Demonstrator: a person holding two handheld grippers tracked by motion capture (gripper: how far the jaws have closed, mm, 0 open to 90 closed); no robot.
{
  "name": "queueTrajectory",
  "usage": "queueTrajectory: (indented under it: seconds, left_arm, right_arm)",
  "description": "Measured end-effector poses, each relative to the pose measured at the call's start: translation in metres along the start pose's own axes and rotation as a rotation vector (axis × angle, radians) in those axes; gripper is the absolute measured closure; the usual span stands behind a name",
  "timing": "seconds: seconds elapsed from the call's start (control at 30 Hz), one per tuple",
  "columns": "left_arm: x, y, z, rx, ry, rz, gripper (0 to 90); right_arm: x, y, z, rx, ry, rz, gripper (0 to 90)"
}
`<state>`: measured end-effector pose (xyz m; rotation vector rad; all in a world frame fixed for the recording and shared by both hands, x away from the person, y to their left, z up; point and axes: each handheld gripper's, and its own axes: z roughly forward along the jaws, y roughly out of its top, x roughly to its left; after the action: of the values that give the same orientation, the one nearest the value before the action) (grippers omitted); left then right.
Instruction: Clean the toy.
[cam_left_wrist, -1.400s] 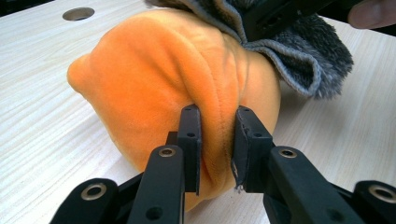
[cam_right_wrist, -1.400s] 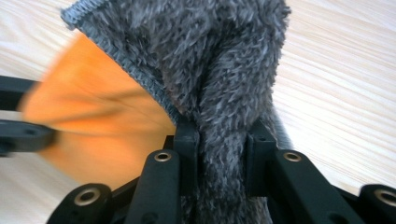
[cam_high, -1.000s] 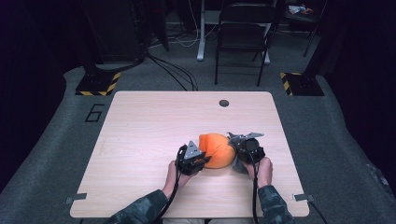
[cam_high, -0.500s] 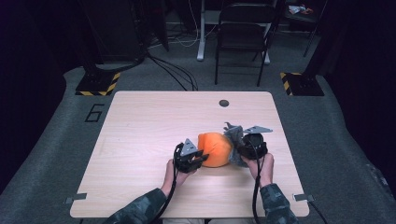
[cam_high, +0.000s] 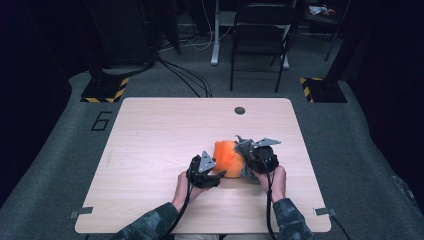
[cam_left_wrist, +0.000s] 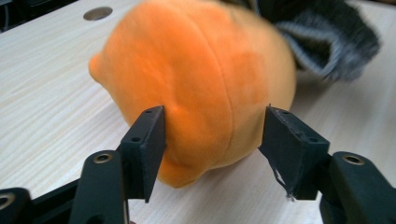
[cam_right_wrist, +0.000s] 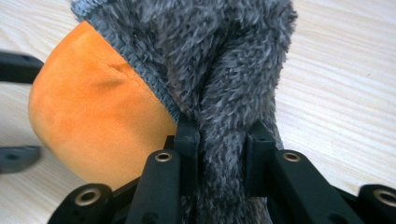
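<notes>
change since earlier frame: your left gripper (cam_left_wrist: 212, 140) jaws have just been opening around the orange plush (cam_left_wrist: 201, 79); your right gripper (cam_right_wrist: 219, 144) has lifted the grey fabric a little at the plush's far side.
left gripper state: jaws spread, standing either side of the plush's near end; left pad seems just beside or brushing the pile, right pad apart from it. no grip now.
right gripper state: pinching a bunched fold of the grey fuzzy cover (cam_right_wrist: 224, 65), pads pressed into it.
plush location: on the wooden table (cam_high: 150, 130), right of centre near your edge, between the two grippers (cam_high: 227, 157).
cover location: draped over the right end of the plush (cam_high: 245, 152), its hemmed edge running across the orange.
step in hand (judged): working the cover along the plush while the other hand steadies it.
how to do it well: re-close the left jaws lower on the plush, on a firm bulge, before you pull; keep the right pinch near the hem so the fabric moves evenly.
risk: with the left jaws loose, the plush may slide or roll with the pull.
</notes>
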<state>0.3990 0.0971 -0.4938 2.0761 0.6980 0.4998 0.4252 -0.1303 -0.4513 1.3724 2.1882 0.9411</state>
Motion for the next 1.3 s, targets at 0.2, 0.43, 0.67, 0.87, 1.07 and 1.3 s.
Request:
queueTrajectory:
  seconds: [0.2, 0.43, 0.67, 0.87, 1.07, 1.3]
  left_arm:
    - [0.004, -0.002, 0.001, -0.035, -0.010, -0.034, 72.2]
    - [0.004, 0.006, -0.007, -0.072, -0.044, -0.070, 77.9]
    - [-0.005, 0.011, -0.012, -0.077, -0.081, -0.035, 78.7]
    - [-0.004, 0.009, -0.008, -0.067, -0.091, -0.045, 78.7]
    - [-0.001, 0.008, -0.007, -0.058, -0.094, -0.044, 78.6]
    - [0.001, 0.006, -0.006, -0.057, -0.104, -0.056, 78.1]
  right_arm:
    - [0.000, 0.003, -0.002, -0.017, -0.005, 0.002, 71.9]
    - [0.009, 0.016, -0.025, -0.077, 0.020, -0.007, 71.7]
    - [0.043, 0.024, -0.029, -0.098, 0.076, -0.084, 71.0]
    - [0.037, 0.016, -0.014, -0.061, 0.035, -0.082, 71.8]
    - [0.023, 0.010, -0.010, -0.036, -0.015, -0.071, 71.9]
    - [0.003, 0.002, -0.003, 0.002, -0.050, -0.020, 71.9]
